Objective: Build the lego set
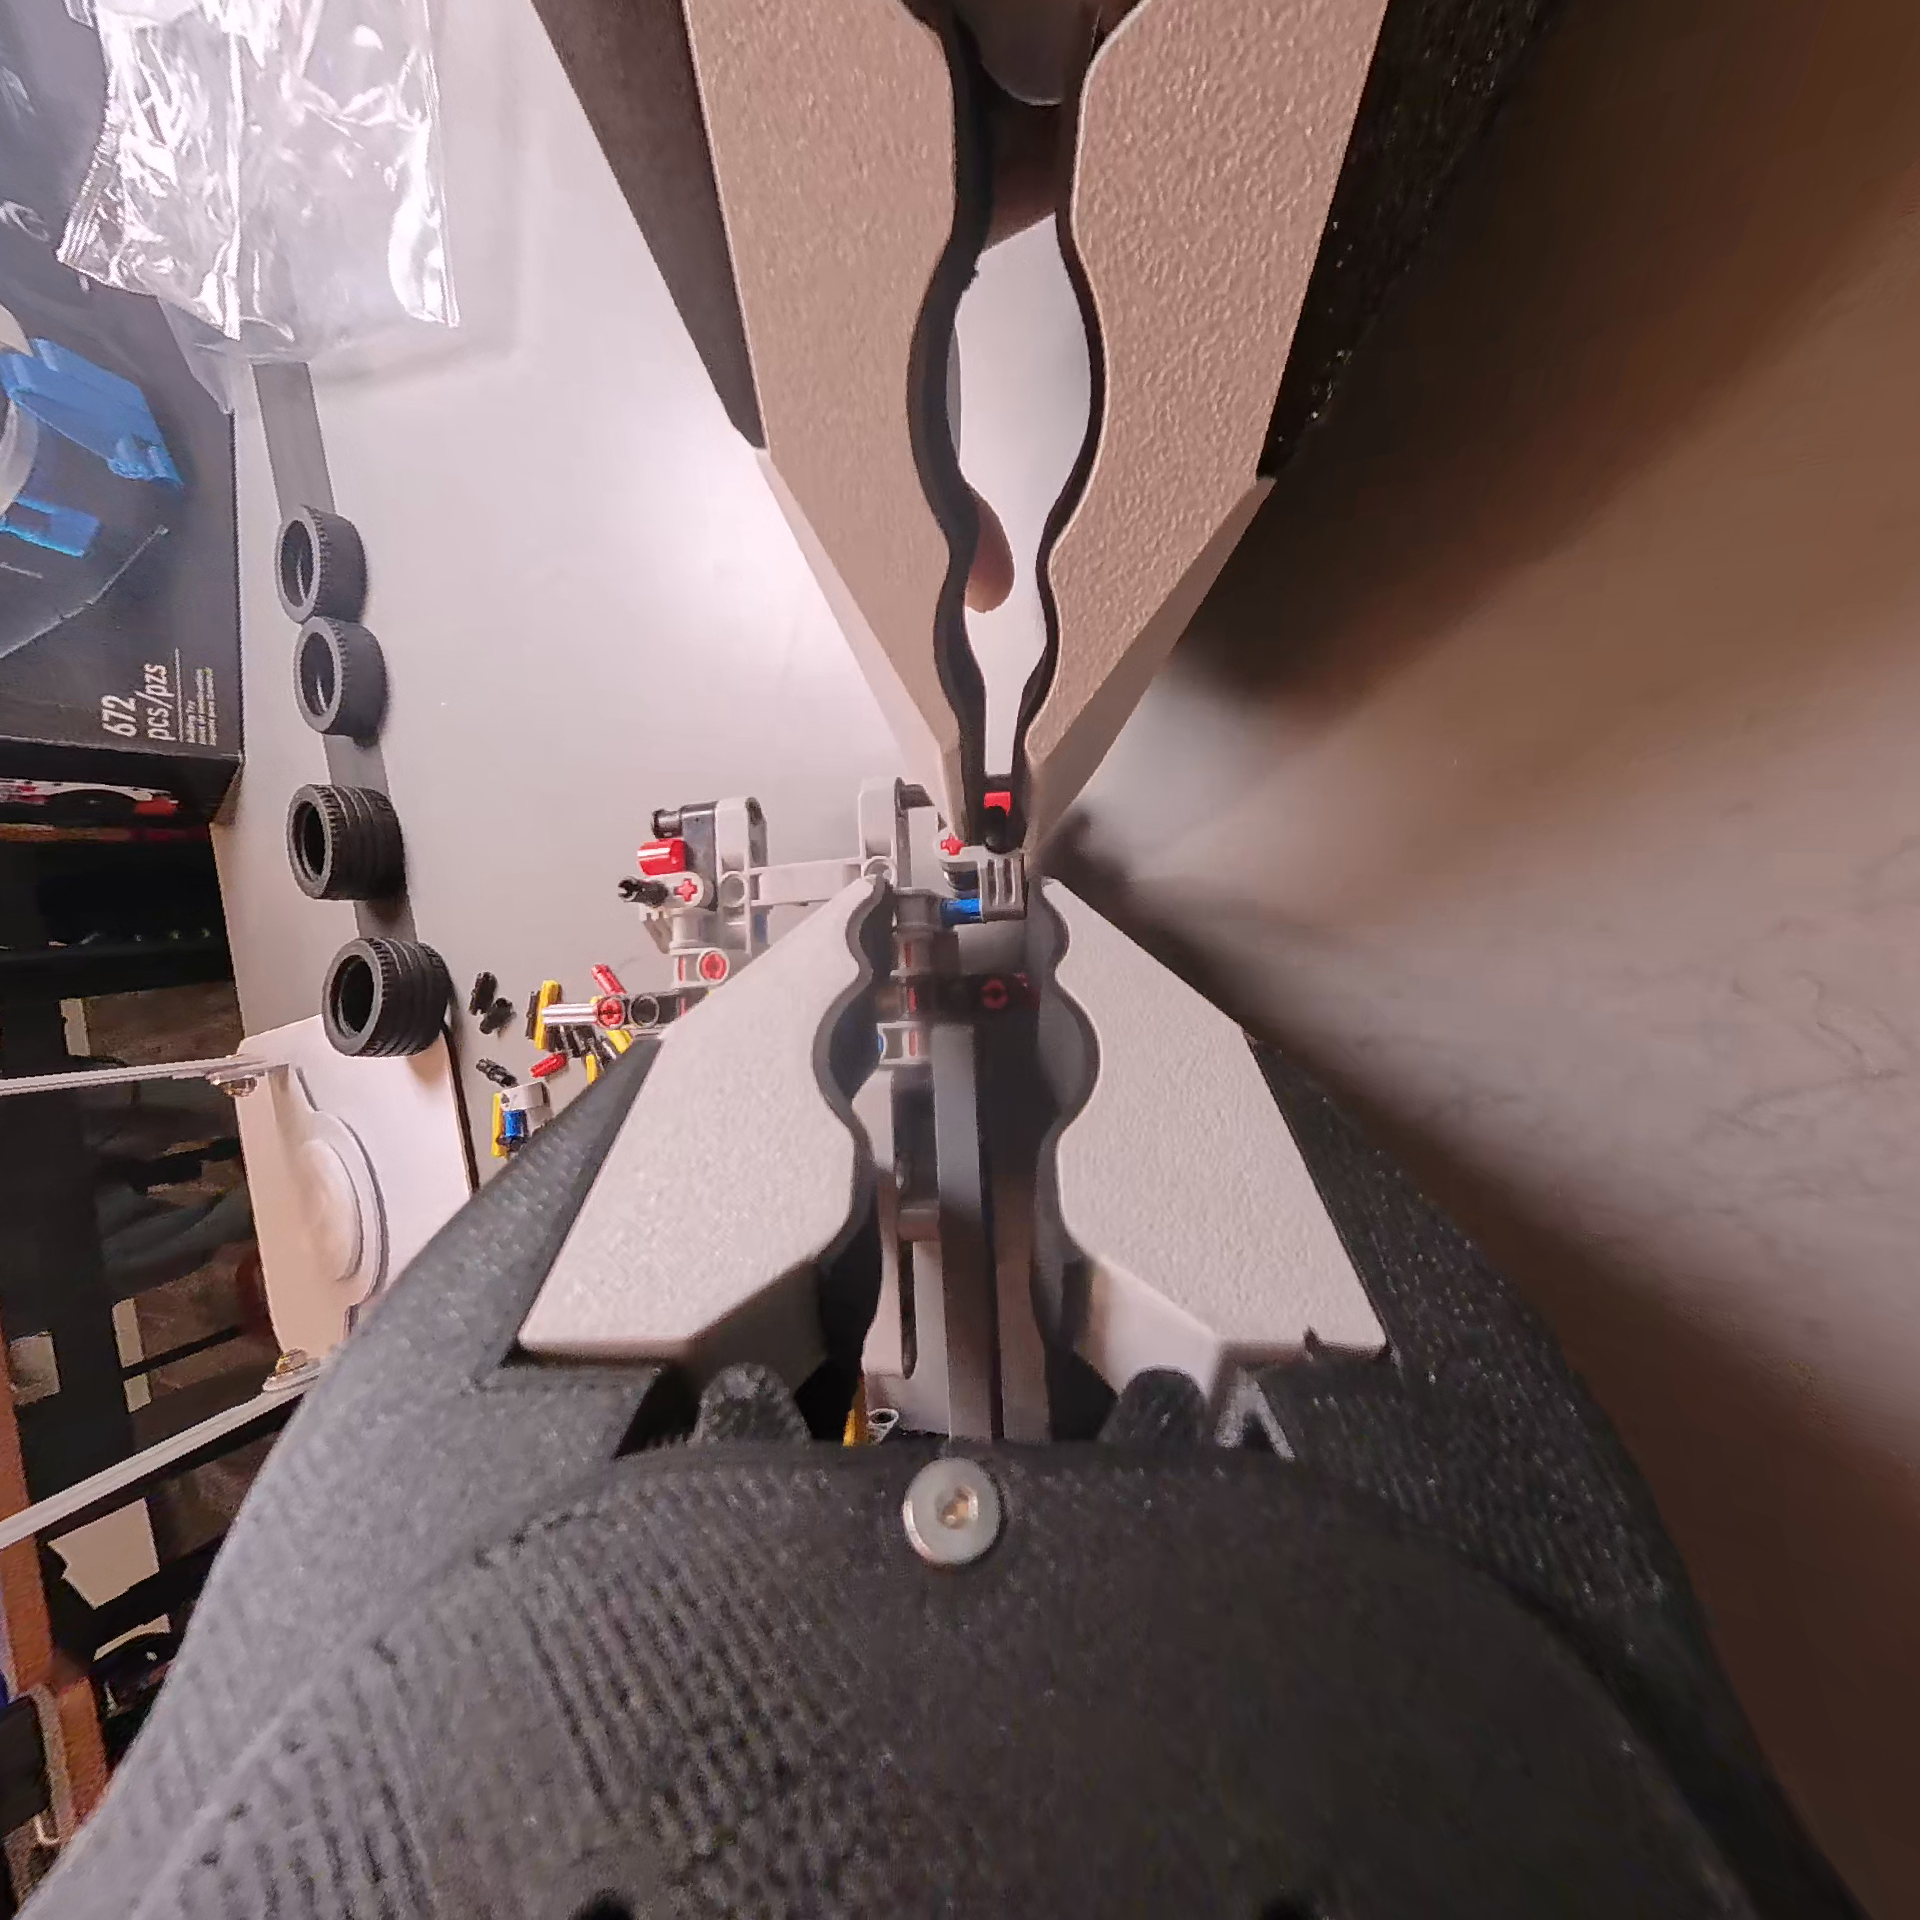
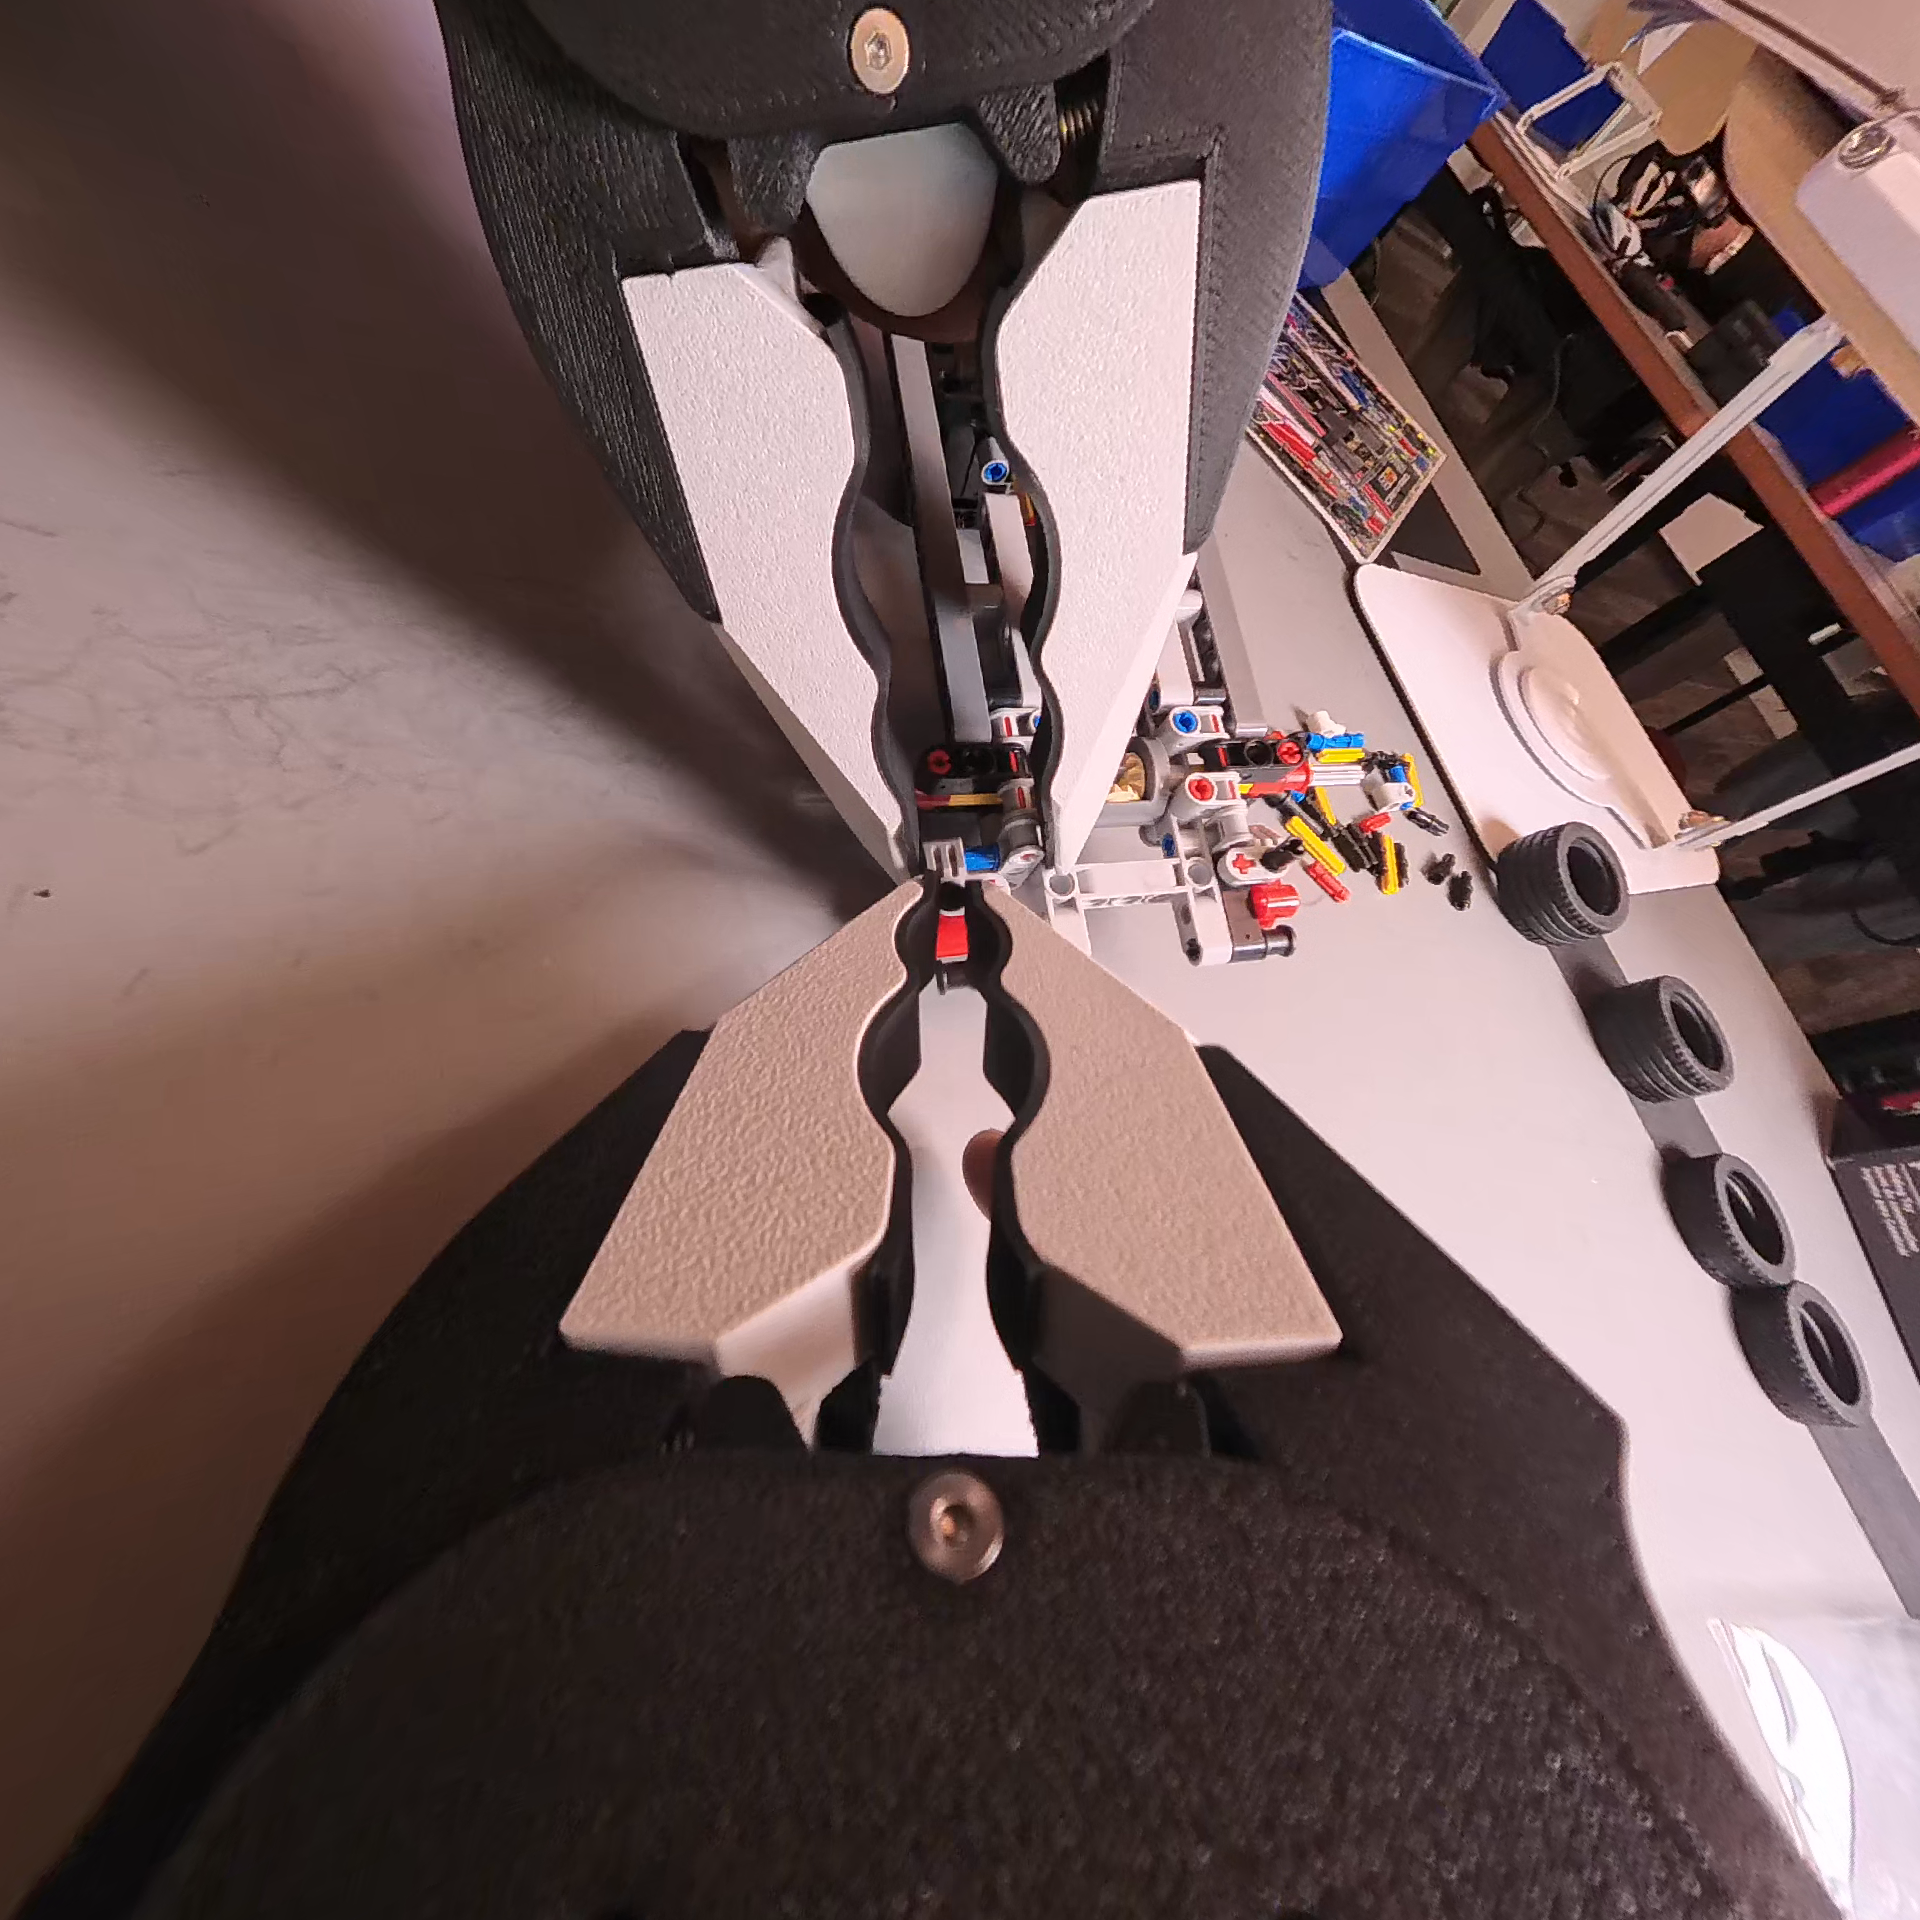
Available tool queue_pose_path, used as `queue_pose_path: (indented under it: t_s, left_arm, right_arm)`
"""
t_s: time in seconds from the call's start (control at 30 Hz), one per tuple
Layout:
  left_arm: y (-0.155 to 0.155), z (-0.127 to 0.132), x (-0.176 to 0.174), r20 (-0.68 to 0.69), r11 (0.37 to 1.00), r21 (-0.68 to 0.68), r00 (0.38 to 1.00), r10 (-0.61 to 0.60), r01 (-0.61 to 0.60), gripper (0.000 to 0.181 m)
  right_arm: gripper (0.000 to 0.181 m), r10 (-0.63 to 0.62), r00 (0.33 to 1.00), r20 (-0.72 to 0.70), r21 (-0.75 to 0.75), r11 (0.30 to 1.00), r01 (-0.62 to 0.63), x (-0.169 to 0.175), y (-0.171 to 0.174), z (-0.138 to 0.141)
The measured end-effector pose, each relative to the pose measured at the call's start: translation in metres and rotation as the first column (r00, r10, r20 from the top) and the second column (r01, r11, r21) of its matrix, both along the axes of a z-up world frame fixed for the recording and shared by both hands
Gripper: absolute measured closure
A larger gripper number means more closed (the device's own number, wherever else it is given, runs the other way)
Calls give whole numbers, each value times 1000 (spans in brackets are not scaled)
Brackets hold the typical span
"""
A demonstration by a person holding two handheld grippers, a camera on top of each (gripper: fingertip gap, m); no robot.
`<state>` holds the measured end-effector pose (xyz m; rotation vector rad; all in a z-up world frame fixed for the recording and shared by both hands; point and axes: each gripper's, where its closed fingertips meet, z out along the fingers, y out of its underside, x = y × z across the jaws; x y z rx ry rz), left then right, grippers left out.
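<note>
My left gripper [image 1: 956, 894] is shut on a grey lego assembly [image 1: 961, 1174] of long beams with red, black and blue pins. Its front end sticks out past the fingertips. A grey frame part [image 1: 717, 862] reaches out to one side of it. My right gripper [image 2: 951, 899] is shut on a small red and black piece [image 2: 951, 933]. It holds the piece tip to tip against the assembly's front end [image 2: 971, 857]. The right gripper [image 1: 997, 821] comes in from the top of the left wrist view. The left gripper [image 2: 977, 868] comes in from the top of the right wrist view.
Several black tyres [image 1: 343, 842] lie in a row on the white table [image 1: 540, 623]; they also show in the right wrist view [image 2: 1564, 883]. Loose small pieces [image 2: 1340, 831] lie near them. The set's box [image 1: 104, 540], a clear bag [image 1: 260, 156], a white stand base [image 2: 1455, 644] and a booklet [image 2: 1340, 436] lie around. Only a small space, under 4 cm, lies between the two pairs of fingers.
</note>
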<state>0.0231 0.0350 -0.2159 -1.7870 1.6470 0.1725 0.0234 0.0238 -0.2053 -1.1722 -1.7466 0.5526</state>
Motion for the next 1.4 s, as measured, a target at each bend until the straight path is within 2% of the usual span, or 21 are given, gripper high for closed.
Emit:
queue_pose_path:
  t_s: [0.3, 0.97, 1.23, 1.33, 1.4]
  left_arm:
    - [1, 0, 0, 17, 1000, 6, 1000, -1, 1, 154]
    - [-2, 0, -3, 11, 999, 41, 999, -30, 30, 159]
    - [-5, 2, -3, 29, 998, 57, 999, -37, 35, 160]
    - [-5, 5, -4, 39, 998, 61, 999, -34, 32, 160]
    - [-4, 8, -4, 44, 997, 66, 998, -33, 30, 160]
  right_arm:
    - [180, -2, 1000, 27, -28, 1000, 2, -2, -1, -5]
    - [180, 6, 1000, 27, -42, 999, -5, -6, 1, -5]
    - [165, 18, 1000, 1, -36, 999, -18, 8, 5, 7]
    - [155, 0, 998, 60, -96, 995, 6, 12, 13, -2]
    - [158, -9, 996, 90, -177, 984, 25, 12, 14, -10]
